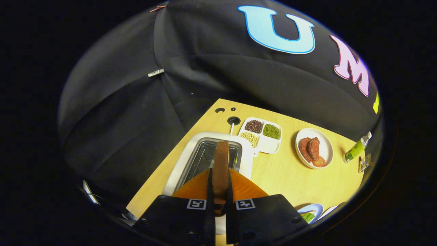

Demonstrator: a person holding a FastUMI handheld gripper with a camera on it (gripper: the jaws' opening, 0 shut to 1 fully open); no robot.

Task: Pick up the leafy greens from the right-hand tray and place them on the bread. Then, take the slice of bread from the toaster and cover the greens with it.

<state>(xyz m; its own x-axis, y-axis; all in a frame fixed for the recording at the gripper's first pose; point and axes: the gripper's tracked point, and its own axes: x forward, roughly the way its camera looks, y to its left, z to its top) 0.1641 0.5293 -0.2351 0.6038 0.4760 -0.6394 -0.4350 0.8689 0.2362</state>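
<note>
While the hand-held gripper (220, 191) pinches the bread slice (221, 164) edge-on between both fingers above the toaster (184, 160), a weak grip could drop it before the greens plate (312, 212) at 4 o'clock.

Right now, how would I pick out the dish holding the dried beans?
Start at the white toaster just ahead of the gripper, whose jaws are shut on the bread slice. Beyond its far right corner sits a white divided tray. Unlike the round meat plate beside it, it has compartments of dark, green and pale beans.
</note>
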